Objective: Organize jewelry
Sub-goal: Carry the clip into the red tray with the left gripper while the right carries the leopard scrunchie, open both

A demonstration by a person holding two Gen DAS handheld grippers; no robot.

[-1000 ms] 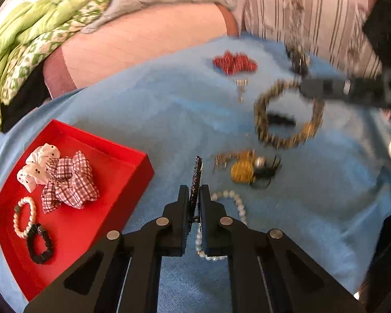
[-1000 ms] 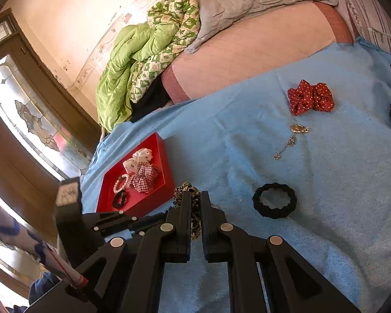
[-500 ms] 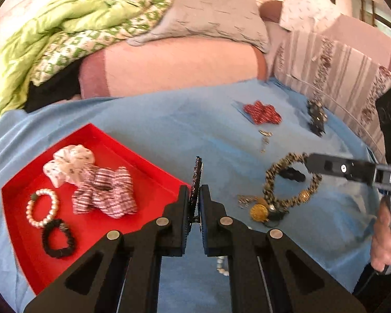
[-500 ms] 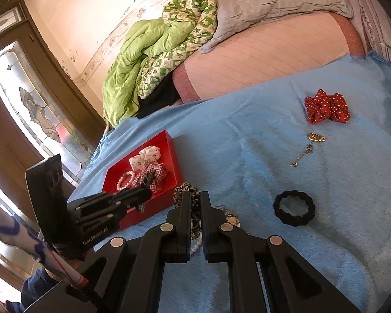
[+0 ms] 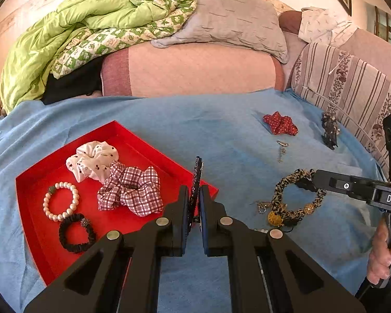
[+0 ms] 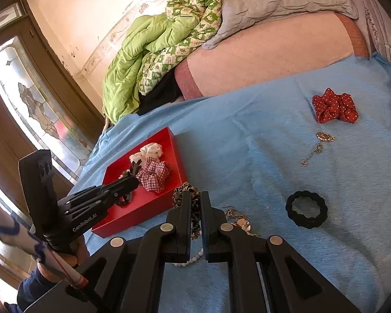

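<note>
Above the near corner of the red tray (image 5: 34, 182), the left claw (image 5: 194, 198) is clenched on a thin dark hair clip (image 5: 196, 180), whereas a second ago it hung over the blue bedspread (image 5: 221, 140) beside the loose pile with the tray well off to its left; the clip has thus been carried most of the way to its place, and I judge the drop into the tray is the step at hand. The clip stands edge-on between the fingers, its long axis running forward along them, its free end pointing up and away toward the pillows. To the right, the right claw (image 6: 194, 208) is clamped on the leopard-print scrunchie (image 5: 297, 195), which in the left view has been raised from the bedspread and hangs as an open ring over the gold trinkets (image 5: 273, 216). Inside the tray lie a white scrunchie (image 5: 93, 159), a plaid scrunchie (image 5: 130, 190), a pearl bracelet (image 5: 61, 200) and a black bracelet (image 5: 75, 232).
</note>
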